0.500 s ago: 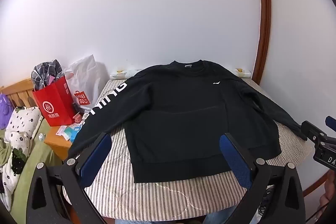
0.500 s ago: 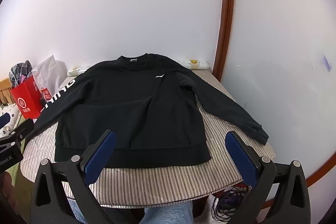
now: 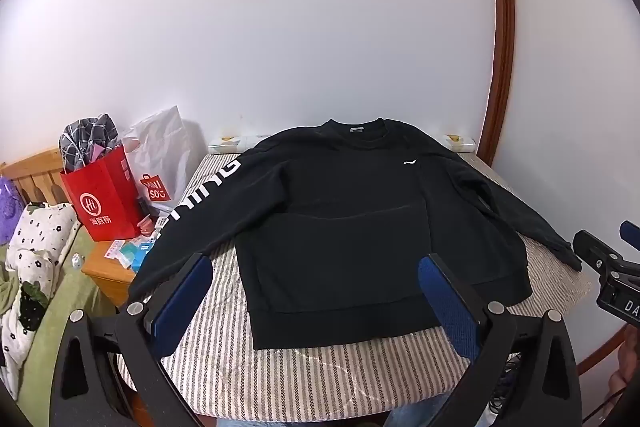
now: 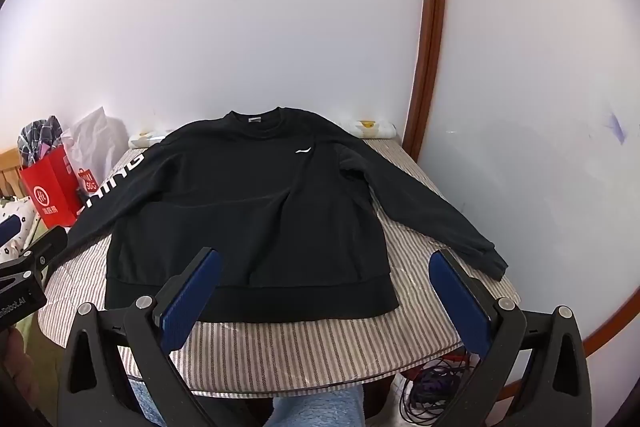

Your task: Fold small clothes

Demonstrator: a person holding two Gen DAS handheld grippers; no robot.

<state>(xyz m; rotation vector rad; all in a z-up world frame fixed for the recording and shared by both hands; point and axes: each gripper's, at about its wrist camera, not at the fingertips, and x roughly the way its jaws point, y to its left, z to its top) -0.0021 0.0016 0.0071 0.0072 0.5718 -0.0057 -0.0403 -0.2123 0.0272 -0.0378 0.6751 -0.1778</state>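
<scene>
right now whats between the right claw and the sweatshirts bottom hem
Only bare striped table cover. In the right wrist view the open right claw hangs short of the black sweatshirt, nothing else on that strip.

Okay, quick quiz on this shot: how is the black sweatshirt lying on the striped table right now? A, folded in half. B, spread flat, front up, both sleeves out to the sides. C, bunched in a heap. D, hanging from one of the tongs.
B: the black sweatshirt lies flat on the striped table, chest logo up, sleeves spread out, both tongs open and clear of it.
</scene>
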